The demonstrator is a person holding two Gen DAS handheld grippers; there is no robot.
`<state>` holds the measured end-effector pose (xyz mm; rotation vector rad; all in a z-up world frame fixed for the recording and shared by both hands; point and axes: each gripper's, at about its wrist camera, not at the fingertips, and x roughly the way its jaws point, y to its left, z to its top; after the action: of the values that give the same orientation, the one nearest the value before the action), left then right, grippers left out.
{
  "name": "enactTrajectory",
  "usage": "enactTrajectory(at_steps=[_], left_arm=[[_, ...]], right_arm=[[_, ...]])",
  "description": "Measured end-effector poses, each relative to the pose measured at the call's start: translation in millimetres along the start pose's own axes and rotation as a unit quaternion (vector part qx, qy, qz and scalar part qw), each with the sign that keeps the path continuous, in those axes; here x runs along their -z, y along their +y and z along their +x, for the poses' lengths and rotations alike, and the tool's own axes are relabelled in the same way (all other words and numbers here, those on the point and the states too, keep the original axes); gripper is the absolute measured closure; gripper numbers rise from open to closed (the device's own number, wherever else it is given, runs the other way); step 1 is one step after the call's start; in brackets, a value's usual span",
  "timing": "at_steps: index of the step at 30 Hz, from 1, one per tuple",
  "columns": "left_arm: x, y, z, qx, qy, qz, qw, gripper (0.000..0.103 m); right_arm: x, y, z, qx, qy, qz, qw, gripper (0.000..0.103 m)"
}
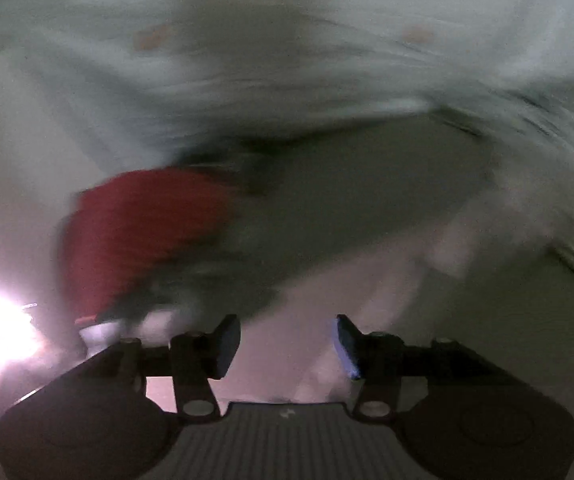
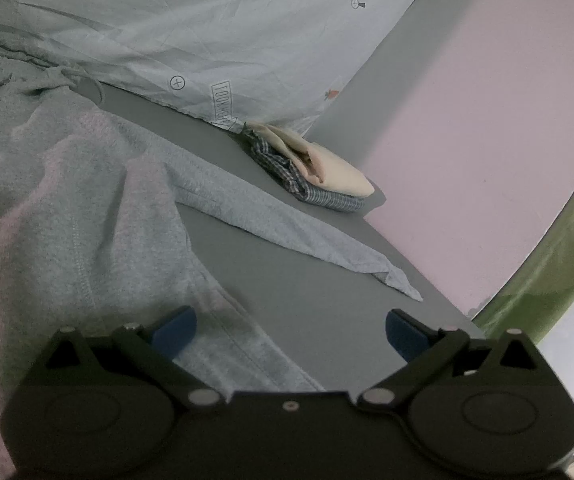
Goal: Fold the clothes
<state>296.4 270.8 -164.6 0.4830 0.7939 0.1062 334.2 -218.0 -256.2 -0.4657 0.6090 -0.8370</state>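
a grey knit garment (image 2: 87, 208) is spread rumpled ahead-left of the right gripper (image 2: 291, 334), whose jaws are spread, nothing held; its hem lies between them. a folded stack (image 2: 319, 172) sits far ahead. the left gripper (image 1: 287, 346) is also spread; its view is blurred, so a misgrab of bunched layers is risked.

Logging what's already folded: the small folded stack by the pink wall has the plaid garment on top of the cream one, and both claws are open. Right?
Not quite. In the right wrist view the cream garment lies on top of the plaid garment, not under it. The rest holds: the stack sits by the pink wall, and the left claw and right claw are open.
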Motion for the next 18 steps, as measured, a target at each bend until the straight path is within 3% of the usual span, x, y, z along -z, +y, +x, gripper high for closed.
enactTrajectory(at_steps=[2,3,5,7,9,12,15,18], left_arm=[[9,-35,10,-0.017,0.005,0.067,0.9976,0.031],[14,-49,19,-0.045,0.009,0.093,0.9946,0.029],[19,-54,36,-0.072,0.032,0.100,0.9918,0.029],[22,-36,44,-0.053,0.056,0.044,0.9960,0.054],[18,-12,44,-0.012,0.092,-0.029,0.9953,0.099],[2,36,15,0.037,0.084,-0.130,0.9873,0.099],[-26,91,-26,0.080,0.033,-0.231,0.9692,0.099],[-48,121,-22,0.048,-0.006,-0.260,0.9645,0.094]], right_arm=[[1,-1,1,-0.001,0.000,0.000,1.000,0.001],[1,-2,2,-0.001,-0.001,0.000,1.000,0.001],[0,-1,1,-0.001,0.000,0.000,1.000,0.001],[1,-1,1,-0.001,0.000,0.000,1.000,0.001],[1,-1,1,-0.001,-0.001,0.000,1.000,0.001],[1,-1,0,-0.001,-0.001,0.000,1.000,0.001],[1,-1,0,-0.001,-0.001,0.001,1.000,0.001],[1,-2,2,-0.001,-0.002,0.000,1.000,0.001]])
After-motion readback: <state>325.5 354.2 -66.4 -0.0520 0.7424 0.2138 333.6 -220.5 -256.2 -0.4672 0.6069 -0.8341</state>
